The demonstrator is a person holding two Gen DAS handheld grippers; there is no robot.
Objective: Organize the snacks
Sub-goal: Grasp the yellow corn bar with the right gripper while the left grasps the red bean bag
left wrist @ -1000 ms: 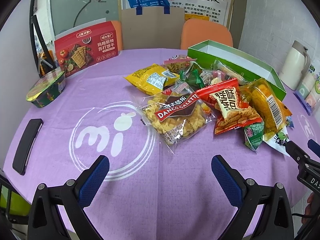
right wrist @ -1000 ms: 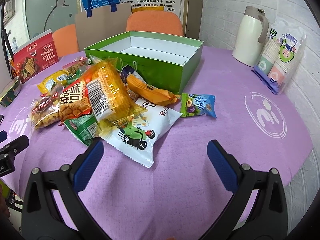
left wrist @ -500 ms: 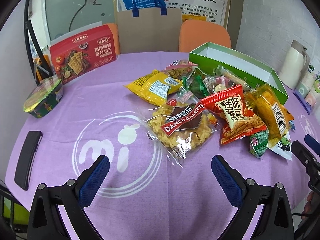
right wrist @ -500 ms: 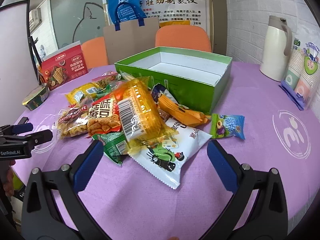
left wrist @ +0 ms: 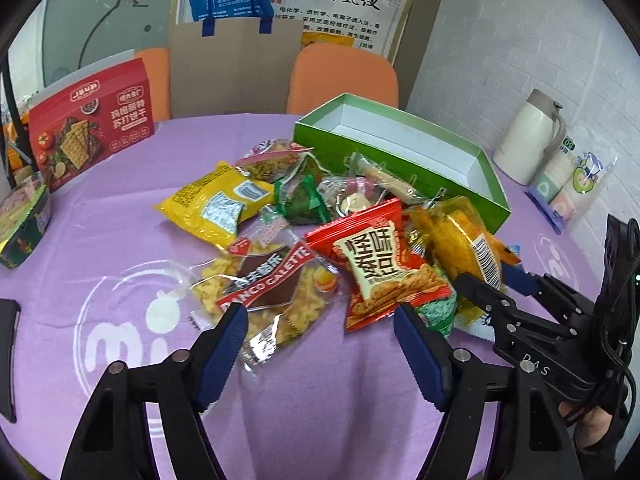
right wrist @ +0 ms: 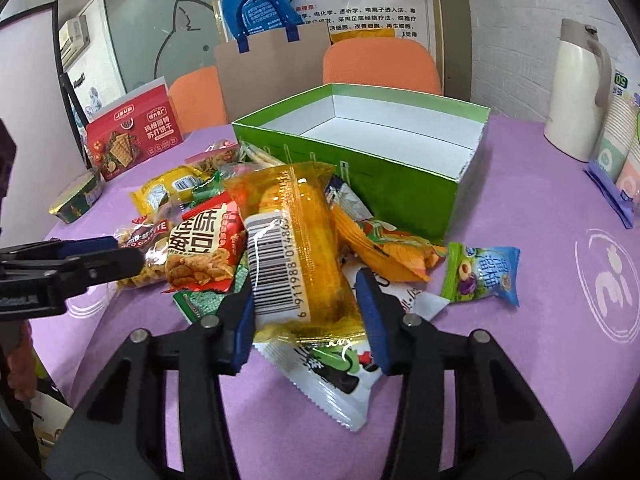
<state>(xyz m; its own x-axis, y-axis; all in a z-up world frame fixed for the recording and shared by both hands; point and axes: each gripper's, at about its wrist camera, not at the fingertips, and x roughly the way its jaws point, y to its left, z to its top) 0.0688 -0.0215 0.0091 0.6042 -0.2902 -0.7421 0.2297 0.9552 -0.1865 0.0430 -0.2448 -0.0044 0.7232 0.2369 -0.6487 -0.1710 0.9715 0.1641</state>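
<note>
Purple cloth covers the round table (right wrist: 520,360), and a heap of snack packets lies on it just in front of an open green box (right wrist: 372,168) whose white inside shows. The right claw (right wrist: 308,316) has its blue pads on either side of the near end of a yellow corn packet (right wrist: 296,248) with a large barcode; the left pad looks to touch the wrapper, the right pad sits close beside it, and whether it presses I cannot tell. That corn packet lies on top of a white packet with a cartoon figure (right wrist: 336,372) and leans against a red crisps packet (right wrist: 208,248). To its right are an orange packet (right wrist: 384,248) and, apart from the heap, a small blue and green plum candy packet (right wrist: 480,272). The left claw (left wrist: 320,344) is spread wide and holds nothing, its pads low over the cloth; a clear Danco Galette packet (left wrist: 264,292) lies just beyond the left pad and the red crisps packet (left wrist: 380,268) just beyond the right one. Farther back lies a yellow packet (left wrist: 216,204). A red cracker box (left wrist: 92,128) stands at the table's far left, and a cream thermos jug (right wrist: 576,92) stands at its far right.
</note>
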